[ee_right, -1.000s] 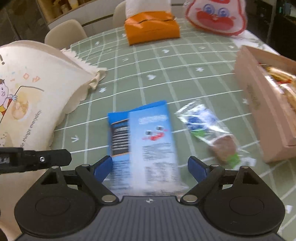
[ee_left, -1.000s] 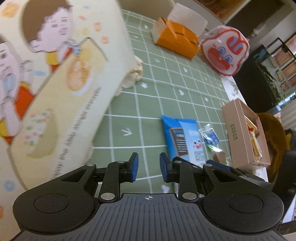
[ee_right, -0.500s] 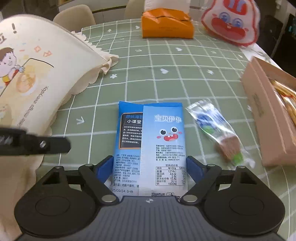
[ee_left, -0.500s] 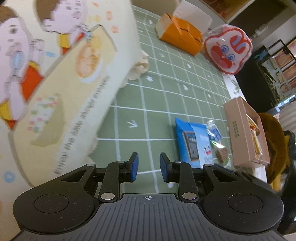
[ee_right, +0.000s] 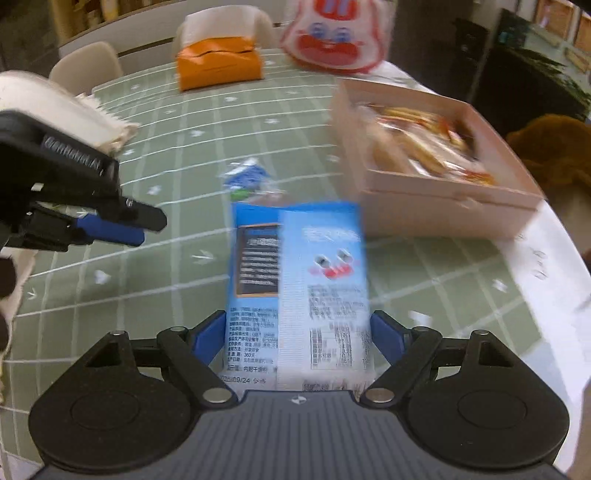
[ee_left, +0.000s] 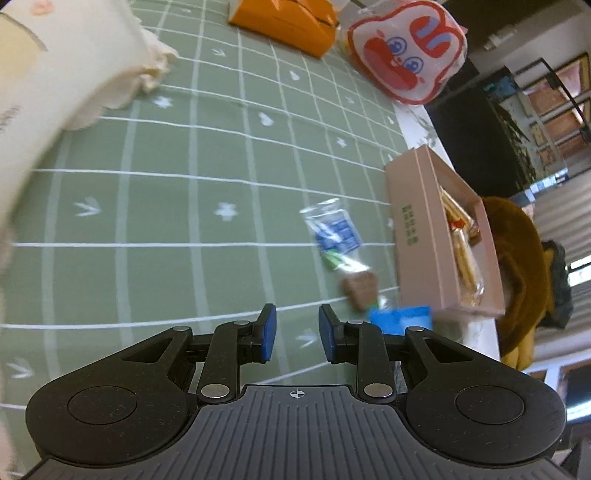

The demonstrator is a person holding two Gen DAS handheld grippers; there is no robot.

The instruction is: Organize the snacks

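A blue snack packet (ee_right: 299, 266) sits between the pads of my right gripper (ee_right: 297, 328), which is shut on its lower end and holds it off the green checked tablecloth (ee_right: 166, 266). Just beyond it to the right stands an open pink box (ee_right: 443, 210) with several wrapped snacks inside. A small clear packet with a brown cookie (ee_left: 340, 243) lies on the cloth left of the pink box (ee_left: 417, 229). My left gripper (ee_left: 297, 314) hovers over bare cloth, its pads a narrow gap apart with nothing between them. A corner of the blue packet (ee_left: 400, 319) shows to its right.
A cream cartoon-printed bag (ee_left: 55, 74) fills the left side. At the table's far end stand an orange box (ee_left: 284, 20) and a red-and-white rabbit bag (ee_left: 406, 51). The table edge runs just right of the pink box, with a brown cushion (ee_right: 554, 147) beyond.
My right gripper closed on the blue packet, lifted it and carried it right, toward the pink box. My left gripper swung right, away from the cream bag.
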